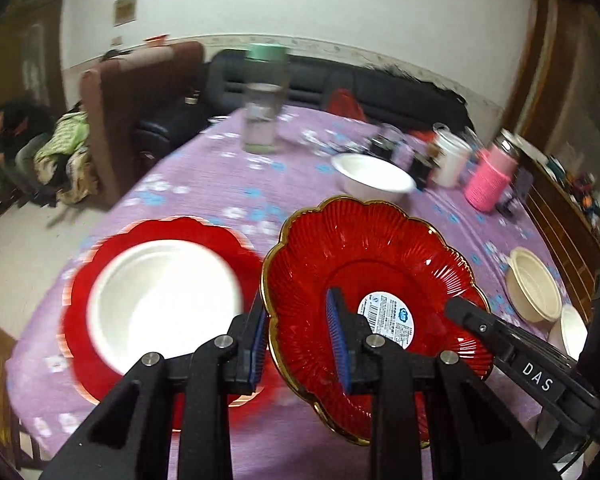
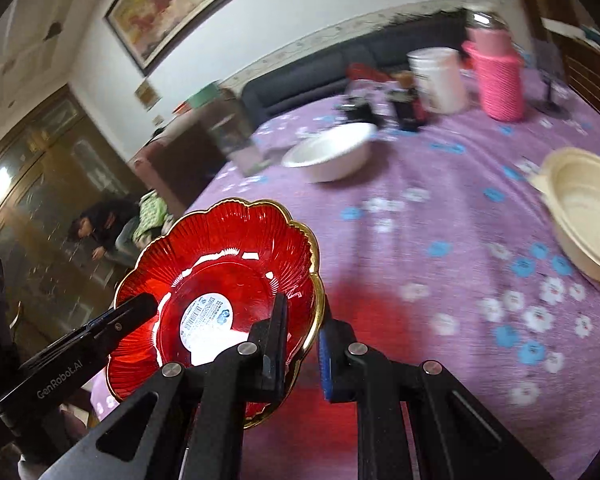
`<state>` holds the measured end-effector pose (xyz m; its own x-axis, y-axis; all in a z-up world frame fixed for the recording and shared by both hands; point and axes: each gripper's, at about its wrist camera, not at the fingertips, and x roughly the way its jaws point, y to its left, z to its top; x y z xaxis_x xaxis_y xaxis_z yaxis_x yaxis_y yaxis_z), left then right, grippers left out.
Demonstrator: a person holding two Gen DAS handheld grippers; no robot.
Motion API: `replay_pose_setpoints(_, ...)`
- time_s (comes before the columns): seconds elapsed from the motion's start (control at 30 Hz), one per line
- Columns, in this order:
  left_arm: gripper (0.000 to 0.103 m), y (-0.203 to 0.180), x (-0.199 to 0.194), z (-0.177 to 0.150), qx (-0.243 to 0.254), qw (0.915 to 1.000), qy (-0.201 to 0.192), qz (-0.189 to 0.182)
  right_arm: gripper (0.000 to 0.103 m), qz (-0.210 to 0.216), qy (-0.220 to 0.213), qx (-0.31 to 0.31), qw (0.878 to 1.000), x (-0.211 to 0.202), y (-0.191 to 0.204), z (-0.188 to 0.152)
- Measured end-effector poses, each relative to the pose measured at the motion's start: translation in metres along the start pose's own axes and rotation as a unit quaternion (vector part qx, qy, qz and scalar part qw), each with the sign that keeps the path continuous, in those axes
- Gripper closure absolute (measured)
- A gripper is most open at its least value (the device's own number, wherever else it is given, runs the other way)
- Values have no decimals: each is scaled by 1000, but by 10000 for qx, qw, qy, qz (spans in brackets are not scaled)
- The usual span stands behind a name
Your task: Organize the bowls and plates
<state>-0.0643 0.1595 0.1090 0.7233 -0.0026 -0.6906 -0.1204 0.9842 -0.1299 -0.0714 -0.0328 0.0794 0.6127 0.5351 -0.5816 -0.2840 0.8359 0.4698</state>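
We've got the red scalloped plate (image 1: 376,280) up off the surface, mid-frame in both views. Left tongs (image 1: 300,340) are pinched on its left rim and right tongs (image 2: 304,344) on its right rim, both nearly closed on the edge.

Done so far, we'd guess: a white bowl (image 1: 164,300) already sits on another red plate (image 1: 80,320) at lower left. Still loose — a white bowl (image 1: 374,178) further back and a cream bowl (image 2: 584,208) at right.

Everything's motion-blurred, and the clutter at the back is hard to read.
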Motion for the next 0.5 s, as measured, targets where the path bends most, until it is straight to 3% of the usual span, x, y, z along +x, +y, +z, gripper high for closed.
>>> replay_pose_setpoints(0.17, 76, 58, -15, 1, -400, 9988, -127, 251, 88, 253, 211, -380, 9987, 32, 53, 1)
replay_pose_setpoints(0.33, 76, 107, -6, -3, -796, 9953, 15, 547, 87, 245, 431, -801, 9956, 70, 100, -3)
replay_pose_setpoints(0.5, 76, 133, 7, -3, -974, 9934, 113, 600, 87, 198, 597, -990, 9931, 99, 116, -3)
